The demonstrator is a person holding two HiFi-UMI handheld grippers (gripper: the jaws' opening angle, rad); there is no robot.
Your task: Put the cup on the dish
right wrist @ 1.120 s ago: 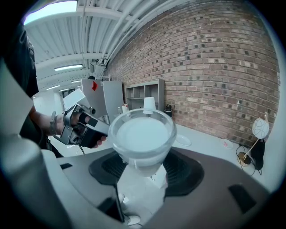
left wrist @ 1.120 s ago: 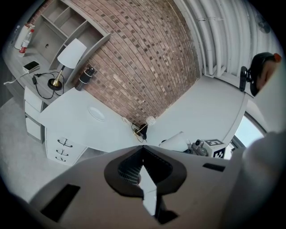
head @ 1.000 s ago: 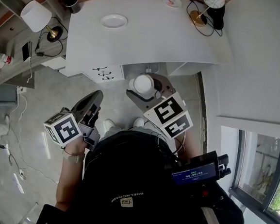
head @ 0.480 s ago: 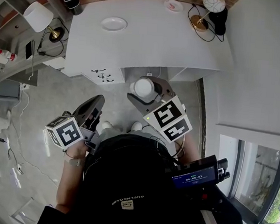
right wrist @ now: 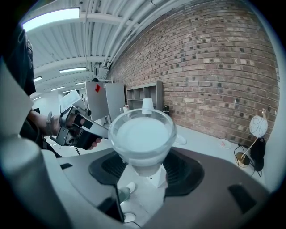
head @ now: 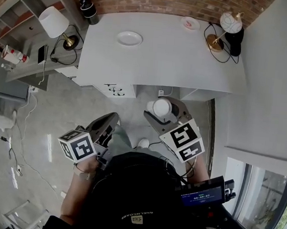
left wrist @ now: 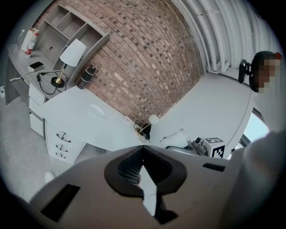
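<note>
**A:** Where is the cup?

**B:** The white cup is between the jaws of the right hand-held gripper. The jaws pinch it low on its body and its mouth faces up. In the head view it hangs over the floor, just short of the front edge of the worktop.

**A:** And the dish?

**B:** The dish lies flat on the worktop, ahead of the right hand-held gripper and well apart from it. It is nearer the brick wall than the front edge. In the right gripper view it shows just past the cup's rim.

**A:** What about the other one?

**B:** The left hand-held gripper has its jaws pressed together, with nothing between them. It is to the left of the right one, near it but not touching. It points towards the drawers under the worktop.

**A:** Anything else ahead of them?

**B:** A small plate and a round-shaded lamp stand ahead and to the right of the right hand-held gripper, close to the wall. A black cylinder stands at the far left corner, ahead of the left one.
</note>
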